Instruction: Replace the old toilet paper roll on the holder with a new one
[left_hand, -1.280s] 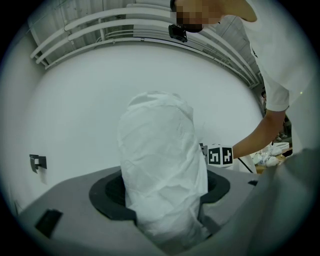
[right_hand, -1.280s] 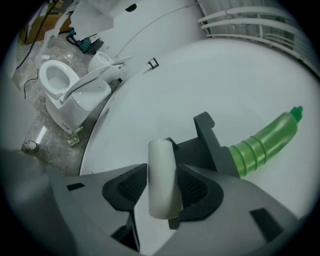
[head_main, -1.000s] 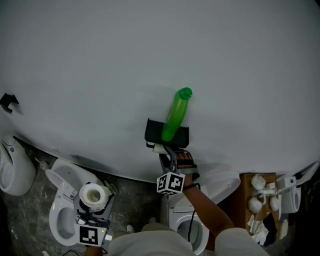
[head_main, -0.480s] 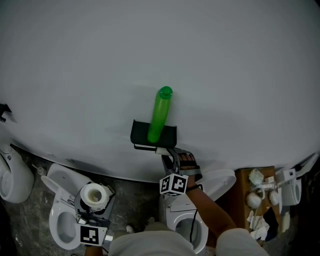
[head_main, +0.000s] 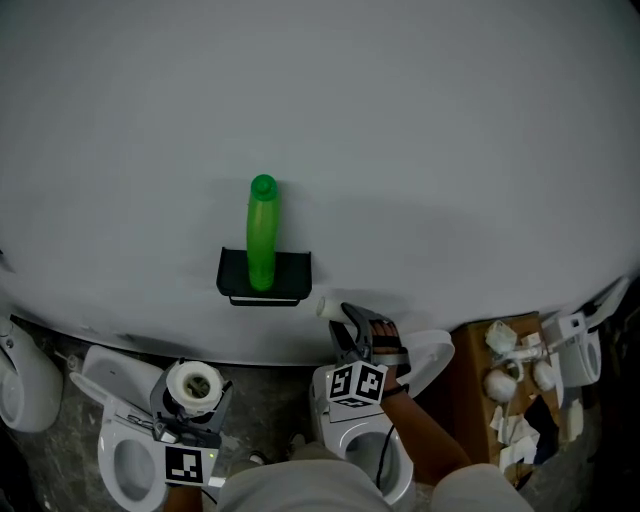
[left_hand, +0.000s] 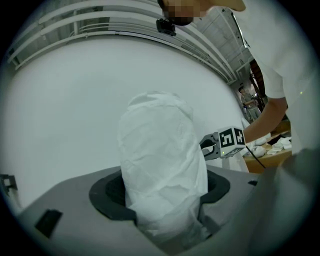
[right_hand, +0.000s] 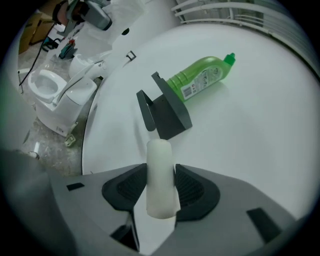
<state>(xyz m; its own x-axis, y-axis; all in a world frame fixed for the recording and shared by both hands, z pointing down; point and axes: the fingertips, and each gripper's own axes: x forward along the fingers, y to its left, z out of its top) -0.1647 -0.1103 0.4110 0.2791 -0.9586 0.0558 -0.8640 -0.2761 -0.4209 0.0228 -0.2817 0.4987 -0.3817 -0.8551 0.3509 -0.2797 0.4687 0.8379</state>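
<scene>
Left gripper (head_main: 190, 402) has its jaws clamped on the new roll (head_main: 193, 384), held off the desk (head_main: 420, 150) edge. Right gripper (head_main: 345, 318) pinches a white tube (head_main: 328, 306) near the black holder (head_main: 292, 272). Danger: that soft roll could squash and slip, or a swing could clip the green bottle (head_main: 262, 230) behind the holder.

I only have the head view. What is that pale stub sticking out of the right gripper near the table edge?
Observer: In its own view, the right gripper clamps a bare pale tube between both pads.
Operator: And the left one's roll, is it gripped?
Observer: Yes, the left gripper presses both sides of the toilet paper roll, whose crinkled surface shows.
Operator: Does the green bottle stand upright?
Observer: No, the green bottle lies on its side behind the black holder.
</scene>
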